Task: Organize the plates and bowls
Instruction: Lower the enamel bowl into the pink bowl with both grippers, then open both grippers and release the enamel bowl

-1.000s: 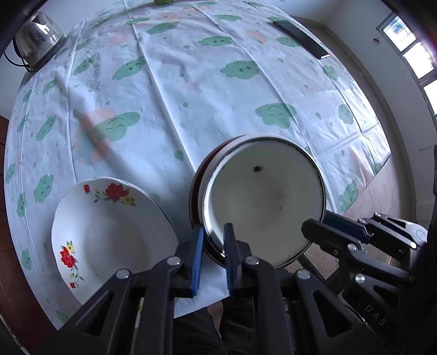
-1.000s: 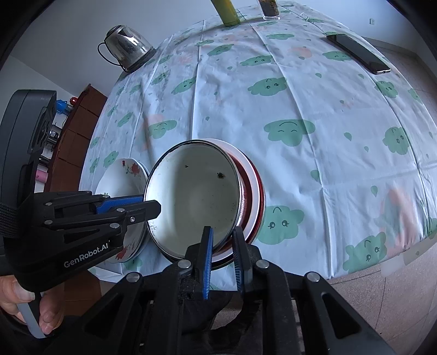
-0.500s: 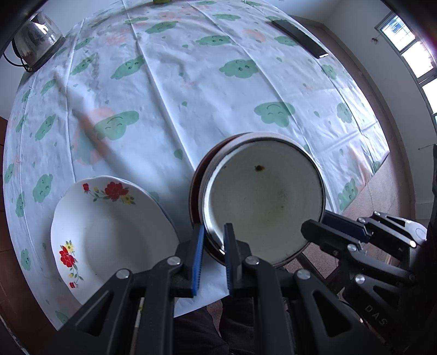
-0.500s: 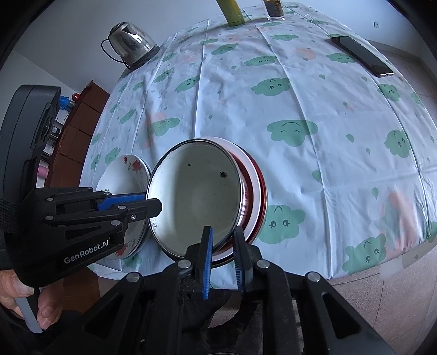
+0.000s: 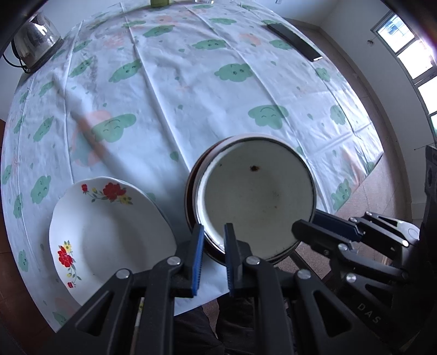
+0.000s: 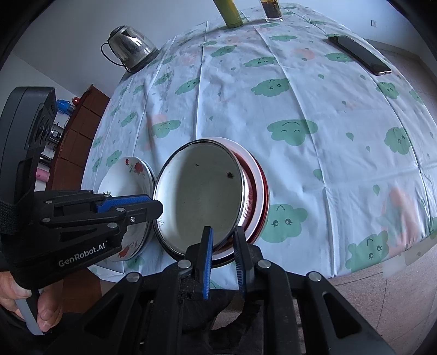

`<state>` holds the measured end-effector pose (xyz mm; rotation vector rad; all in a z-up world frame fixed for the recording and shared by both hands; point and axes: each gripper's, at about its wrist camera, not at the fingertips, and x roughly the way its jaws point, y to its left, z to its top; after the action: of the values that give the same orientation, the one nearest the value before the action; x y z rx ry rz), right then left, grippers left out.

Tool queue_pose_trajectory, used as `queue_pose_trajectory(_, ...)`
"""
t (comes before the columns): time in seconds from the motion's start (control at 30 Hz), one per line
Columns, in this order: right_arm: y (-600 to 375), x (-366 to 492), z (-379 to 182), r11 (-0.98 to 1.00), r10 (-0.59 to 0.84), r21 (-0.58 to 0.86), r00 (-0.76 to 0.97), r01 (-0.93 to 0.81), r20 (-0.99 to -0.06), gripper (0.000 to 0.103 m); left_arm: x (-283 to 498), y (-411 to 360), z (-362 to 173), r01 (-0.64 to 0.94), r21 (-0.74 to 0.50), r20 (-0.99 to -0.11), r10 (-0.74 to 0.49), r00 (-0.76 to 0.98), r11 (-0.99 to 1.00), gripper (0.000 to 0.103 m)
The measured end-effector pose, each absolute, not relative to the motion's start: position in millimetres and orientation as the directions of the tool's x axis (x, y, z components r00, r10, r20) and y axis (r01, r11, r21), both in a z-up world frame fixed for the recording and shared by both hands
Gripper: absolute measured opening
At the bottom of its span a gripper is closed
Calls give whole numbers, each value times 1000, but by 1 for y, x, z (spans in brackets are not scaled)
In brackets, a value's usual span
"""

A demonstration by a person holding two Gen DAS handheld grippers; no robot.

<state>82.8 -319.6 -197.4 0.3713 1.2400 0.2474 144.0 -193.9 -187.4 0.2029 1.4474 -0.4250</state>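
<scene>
A white enamel bowl (image 5: 256, 196) (image 6: 199, 199) with a dark rim sits in a red-and-white dish (image 6: 256, 191) near the table's front edge. My left gripper (image 5: 213, 232) is shut on the bowl's left rim, pointing straight down; its tip (image 6: 155, 204) shows in the right wrist view. My right gripper (image 6: 222, 237) is shut on the near rim and also appears in the left wrist view (image 5: 314, 226). A white plate with red flowers (image 5: 109, 229) (image 6: 128, 180) lies just left of the bowl on the tablecloth.
Far across the cloud-print tablecloth (image 5: 191, 82) stand a steel kettle (image 5: 35, 41) (image 6: 131, 49), a dark phone (image 5: 295, 41) (image 6: 360, 54), a green bottle (image 6: 229, 11) and a glass (image 6: 270, 9). A wooden cabinet (image 6: 79, 123) is left of the table. A person's hand (image 6: 16, 308) holds the left gripper.
</scene>
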Motion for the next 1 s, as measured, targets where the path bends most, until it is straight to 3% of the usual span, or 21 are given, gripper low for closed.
queue_pose_trajectory(0.3,-316,80,-194,912,388,410,323,1,-863,39,148,-191,-185,391,-117,-984,-159,78,913,13)
queue_pose_trajectory(0.37,-317,79,-192,916,377,401,334,3,-864,45,149,-191,-184,387,-116,-984,-160,82,915,19)
queue_pose_trajectory(0.53,-322,78,-186,919,367,394,350,6,-862,45,150,-189,-180,386,-99,-982,-153,110,917,36)
queue_pose_trajectory(1.0,-333,76,-183,942,286,330,378,57,-881,46,154,-189,-184,384,-58,-984,-118,134,921,50)
